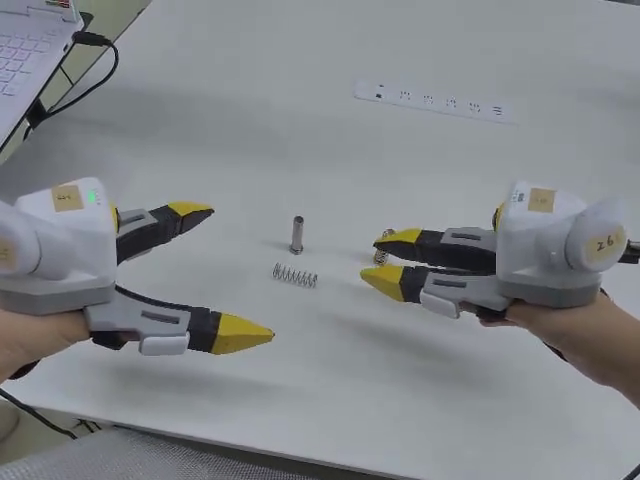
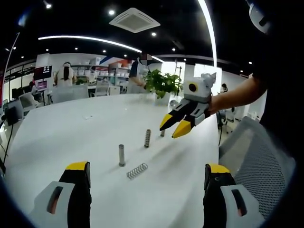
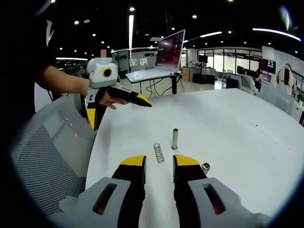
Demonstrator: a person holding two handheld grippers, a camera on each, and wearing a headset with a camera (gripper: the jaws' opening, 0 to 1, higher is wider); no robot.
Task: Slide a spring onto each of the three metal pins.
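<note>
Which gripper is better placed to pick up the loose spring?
Probably right: the right gripper points straight at the spring with its tips closer, jaws slightly apart. The left gripper sits wide open and farther back.

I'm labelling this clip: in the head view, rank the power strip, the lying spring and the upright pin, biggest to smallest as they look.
1. power strip, clearly the longest, though farthest from the camera.
2-3. lying spring and upright pin: nearly alike in length, too close to rank.
</note>
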